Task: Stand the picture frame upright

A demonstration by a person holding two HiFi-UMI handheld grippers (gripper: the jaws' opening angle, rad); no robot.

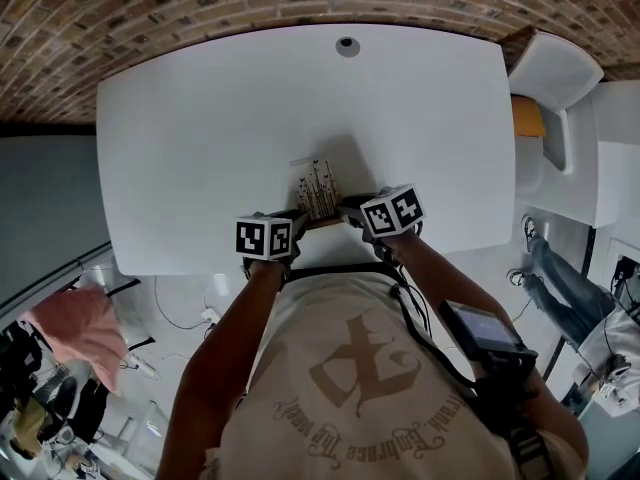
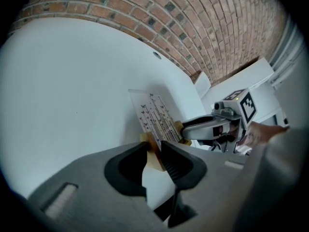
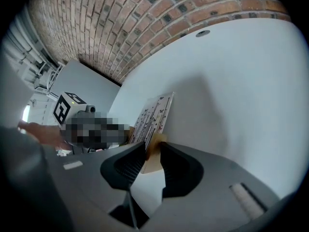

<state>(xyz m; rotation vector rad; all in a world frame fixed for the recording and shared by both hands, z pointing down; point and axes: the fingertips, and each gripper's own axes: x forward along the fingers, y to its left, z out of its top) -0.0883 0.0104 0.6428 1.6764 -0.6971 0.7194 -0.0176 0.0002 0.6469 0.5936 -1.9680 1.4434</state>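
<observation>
The picture frame [image 1: 317, 188] is a clear panel with small dark print, set in a light wooden base [image 1: 326, 221]. It stands about upright on the white table [image 1: 200, 128], close to the front edge. My left gripper [image 1: 298, 219] is shut on the base's left end, and the wood [image 2: 156, 159] sits between its pads under the panel [image 2: 157, 120]. My right gripper [image 1: 351, 209] is shut on the right end. In its own view the wood [image 3: 153, 145] fills the gap between the pads below the panel [image 3: 155, 114]. The right gripper [image 2: 187, 128] also shows in the left gripper view.
A round cable hole [image 1: 347, 46] sits at the table's far edge, with a brick wall [image 1: 150, 8] behind it. A white chair [image 1: 555, 68] stands at the right corner. Another person's legs [image 1: 560, 280] are on the floor to the right.
</observation>
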